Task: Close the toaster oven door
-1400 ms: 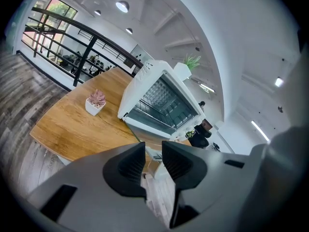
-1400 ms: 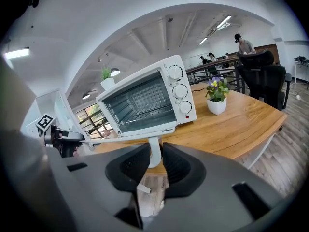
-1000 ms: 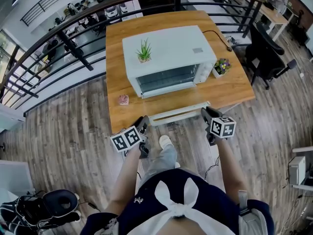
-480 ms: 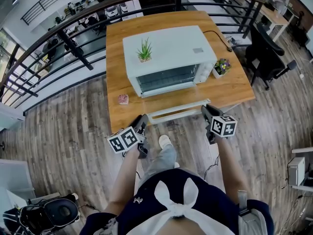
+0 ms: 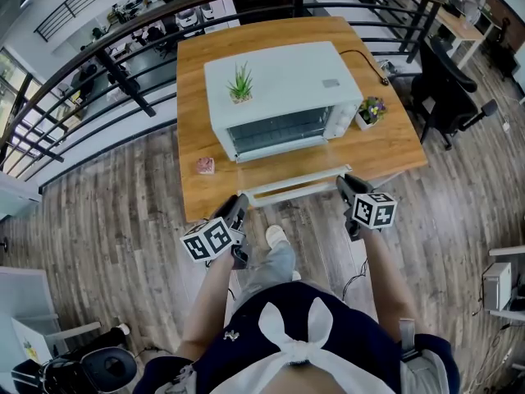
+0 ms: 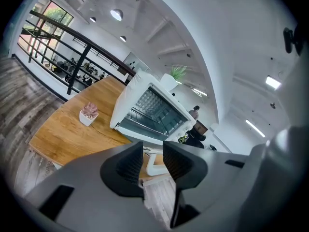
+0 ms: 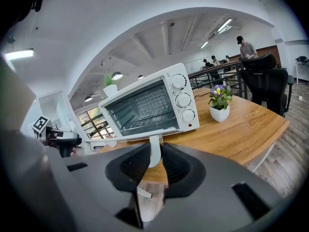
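The door (image 7: 133,136) of the toaster oven (image 5: 287,72) is fully open, lying flat out over the front edge of the bench (image 5: 394,150) towards me. I judge it a light, stiff panel hinged along its lower edge, glass in a metal frame; it should swing up with little effort, but wants a steady lift rather than a slam, since the glass is fragile and the oven could slide back on the smooth wood if shoved. The sensible hold is the handle (image 5: 297,185), the white bar across the door's free edge, taken at its end posts so the door rises evenly. My right tongs (image 7: 154,153) are closed on the right-hand post, pads pressed to its sides. My left tongs (image 6: 153,151) have just been opening; the handle's left end shows in the gap beyond their tips, and the pads do not press on it. As for looks, the oven is white and boxy; a wire rack shows inside; three knobs run down its right side; a small green plant (image 5: 240,84) stands on its top.
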Available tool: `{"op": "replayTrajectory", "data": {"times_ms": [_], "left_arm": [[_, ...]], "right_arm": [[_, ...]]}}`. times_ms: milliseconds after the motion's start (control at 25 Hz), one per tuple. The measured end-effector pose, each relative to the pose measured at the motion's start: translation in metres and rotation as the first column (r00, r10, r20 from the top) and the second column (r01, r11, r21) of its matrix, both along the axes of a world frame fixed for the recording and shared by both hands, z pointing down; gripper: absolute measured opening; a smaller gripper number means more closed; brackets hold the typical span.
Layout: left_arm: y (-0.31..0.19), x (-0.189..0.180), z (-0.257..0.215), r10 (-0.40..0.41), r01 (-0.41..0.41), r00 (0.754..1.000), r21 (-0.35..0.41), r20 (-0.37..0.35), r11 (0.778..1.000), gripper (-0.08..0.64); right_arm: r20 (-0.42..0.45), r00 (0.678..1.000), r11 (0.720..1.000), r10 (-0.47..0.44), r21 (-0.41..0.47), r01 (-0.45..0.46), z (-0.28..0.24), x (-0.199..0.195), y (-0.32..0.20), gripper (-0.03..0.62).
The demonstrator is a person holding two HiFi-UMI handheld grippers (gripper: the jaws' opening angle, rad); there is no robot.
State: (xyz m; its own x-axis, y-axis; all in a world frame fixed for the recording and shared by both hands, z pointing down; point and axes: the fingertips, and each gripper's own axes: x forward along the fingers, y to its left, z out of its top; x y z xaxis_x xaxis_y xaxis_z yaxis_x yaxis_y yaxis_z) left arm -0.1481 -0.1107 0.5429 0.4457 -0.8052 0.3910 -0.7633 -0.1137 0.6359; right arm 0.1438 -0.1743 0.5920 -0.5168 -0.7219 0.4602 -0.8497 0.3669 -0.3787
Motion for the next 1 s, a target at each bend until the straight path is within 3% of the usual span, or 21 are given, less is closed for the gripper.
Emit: {"op": "replayTrajectory", "data": {"times_ms": [440,1000], "left_arm": [[0.005,0.007,0.002,-0.006,0.007,0.997,-0.018,0.073,1.0,0.121],[-0.002,0.017,0.009,0.021,-0.018,0.995,-0.029,0.102,0.999,0.129]], "right_arm": [[0.006,1.0,1.0,-0.007,-0.004,0.008,-0.002,0.0,0.0,0.084],[0.054,0.999,1.0,-0.002,0.031,0.0,-0.019,-0.001,-0.01,0.084]]}}
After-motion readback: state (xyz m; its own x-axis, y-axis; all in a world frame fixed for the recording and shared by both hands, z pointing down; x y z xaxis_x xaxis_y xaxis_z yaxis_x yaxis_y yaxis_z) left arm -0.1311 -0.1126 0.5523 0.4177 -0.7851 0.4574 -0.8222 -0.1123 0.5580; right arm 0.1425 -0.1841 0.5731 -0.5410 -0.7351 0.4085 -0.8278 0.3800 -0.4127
